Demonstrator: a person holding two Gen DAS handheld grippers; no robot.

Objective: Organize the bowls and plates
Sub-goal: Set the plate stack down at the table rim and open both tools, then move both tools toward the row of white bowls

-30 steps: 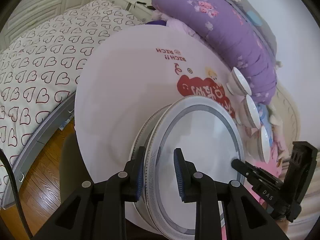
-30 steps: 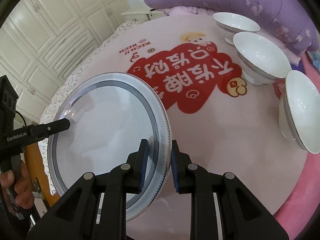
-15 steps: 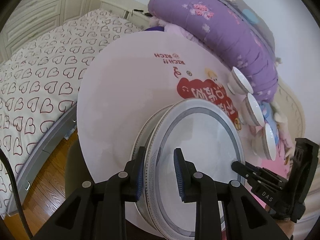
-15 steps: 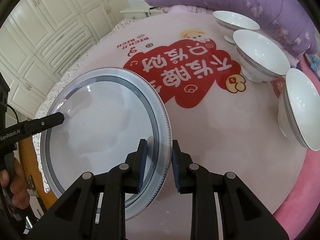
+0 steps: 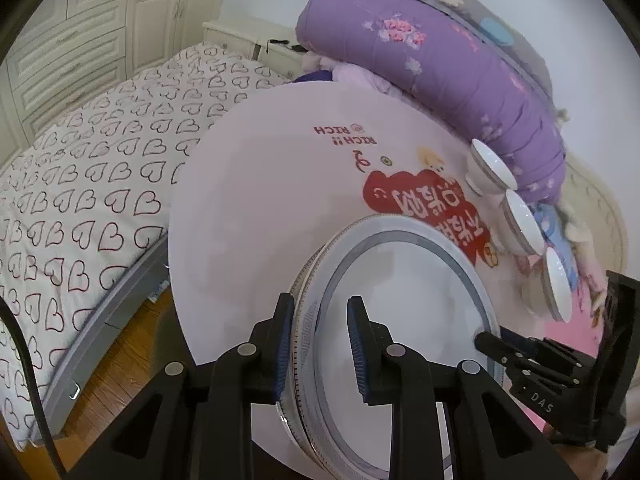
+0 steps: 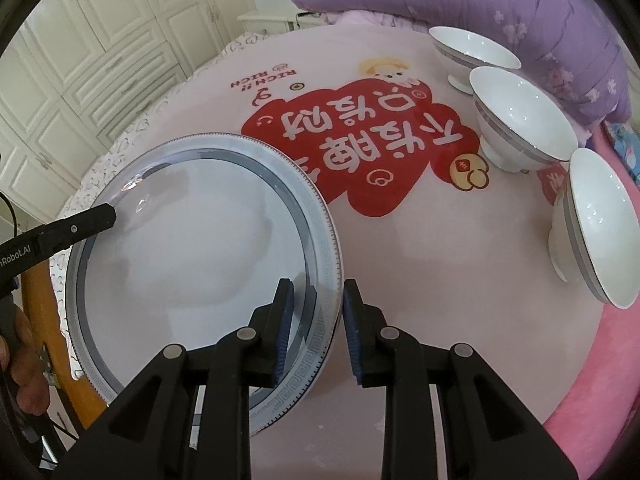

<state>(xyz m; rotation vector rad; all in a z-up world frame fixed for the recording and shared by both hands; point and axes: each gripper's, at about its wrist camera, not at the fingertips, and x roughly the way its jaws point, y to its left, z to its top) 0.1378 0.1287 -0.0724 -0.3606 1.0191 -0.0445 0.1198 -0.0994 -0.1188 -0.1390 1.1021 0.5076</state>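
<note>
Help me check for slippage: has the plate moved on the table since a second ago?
No. In the right wrist view the plate has its rim crossing the lower-left edge of the red print at the same spot as before.

This is a bedroom in a home: a bed with a white cover printed all over with red outlined hearts [image 5: 80, 200] sits beside a wooden plank floor [image 5: 120, 368], and a rolled purple floral quilt [image 5: 440, 64] is heaped along the wall. Cream panelled wardrobe doors [image 6: 80, 60] fill one side, a small white bedside cabinet [image 5: 248, 38] stands at the bedhead, and a round pink cartoon-printed tabletop [image 6: 400, 240] stands close beside the bed.
</note>
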